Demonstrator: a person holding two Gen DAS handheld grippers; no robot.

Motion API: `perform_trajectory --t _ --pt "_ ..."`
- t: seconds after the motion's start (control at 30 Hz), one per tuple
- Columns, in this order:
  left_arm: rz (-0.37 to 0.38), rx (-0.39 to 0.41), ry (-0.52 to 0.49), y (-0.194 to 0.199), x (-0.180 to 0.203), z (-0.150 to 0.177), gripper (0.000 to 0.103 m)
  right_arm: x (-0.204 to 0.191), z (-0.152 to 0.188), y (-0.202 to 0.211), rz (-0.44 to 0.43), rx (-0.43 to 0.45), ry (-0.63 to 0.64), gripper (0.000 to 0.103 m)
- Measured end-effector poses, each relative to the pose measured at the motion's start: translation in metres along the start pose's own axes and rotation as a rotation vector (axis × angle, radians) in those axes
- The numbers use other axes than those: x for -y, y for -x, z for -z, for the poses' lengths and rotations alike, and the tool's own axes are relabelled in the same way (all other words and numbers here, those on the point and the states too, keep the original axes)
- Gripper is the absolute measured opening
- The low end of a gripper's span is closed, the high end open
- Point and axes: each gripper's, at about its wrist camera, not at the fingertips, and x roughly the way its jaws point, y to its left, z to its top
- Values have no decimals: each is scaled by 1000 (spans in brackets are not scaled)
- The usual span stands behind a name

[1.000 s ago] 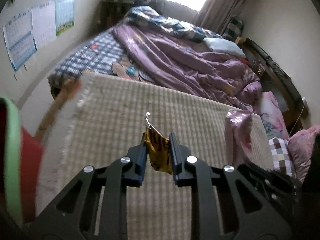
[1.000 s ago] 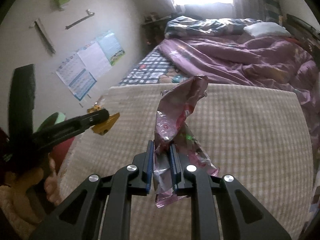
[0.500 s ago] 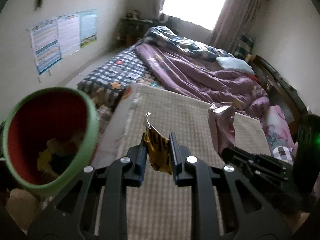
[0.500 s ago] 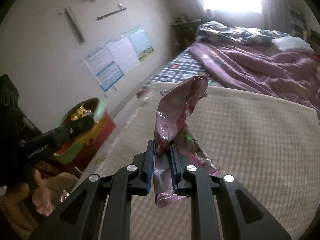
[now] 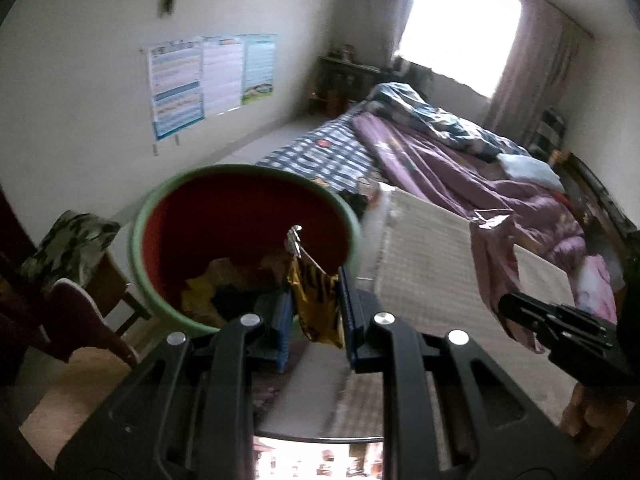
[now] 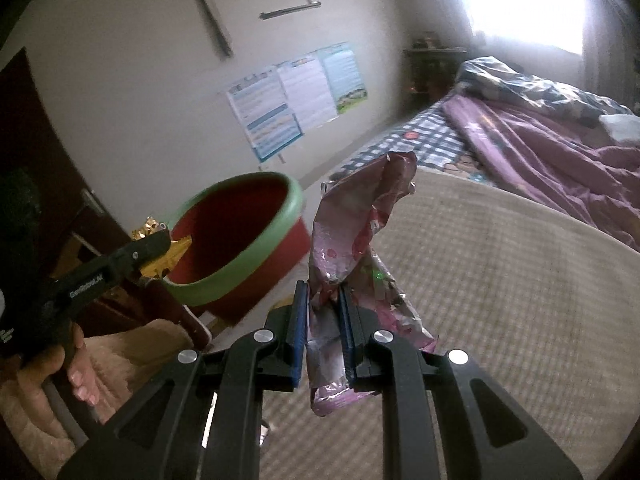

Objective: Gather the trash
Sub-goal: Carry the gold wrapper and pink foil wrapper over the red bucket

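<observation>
My left gripper is shut on a gold and black wrapper and holds it at the near rim of a red bin with a green rim that has trash in it. In the right wrist view the left gripper and its gold wrapper sit at the bin's left rim. My right gripper is shut on a crumpled pink foil wrapper, held above the beige mat, right of the bin. That pink wrapper also shows in the left wrist view.
A beige checked mat covers the near bed surface. Purple and plaid bedding lies behind. Posters hang on the left wall. A stool with a camouflage cloth stands left of the bin.
My left gripper has swung left with the gold wrapper, from over the mat to the bin's rim. The right gripper has turned left too, still holding the pink wrapper.
</observation>
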Motion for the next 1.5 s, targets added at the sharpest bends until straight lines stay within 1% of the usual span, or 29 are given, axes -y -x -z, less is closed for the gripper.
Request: perform_trajectory --t 0.2,0.33,0.67,1.07,1.5 --pt "-30 1 33 5 -24 6 20 -20 -3 -10 -32 -8 40 15" --pt "-29 0 41 6 -30 7 20 -29 -3 -14 -41 -11 57 15" --pt "-10 -7 36 2 -35 7 20 -34 -10 -21 -41 -17 75 15" --pt "-30 -13 32 -3 -34 9 20 -54 -15 -35 -77 -25 123 15" --pt "-45 -27 30 -11 -39 2 20 -73 -25 -59 -111 -33 163 15"
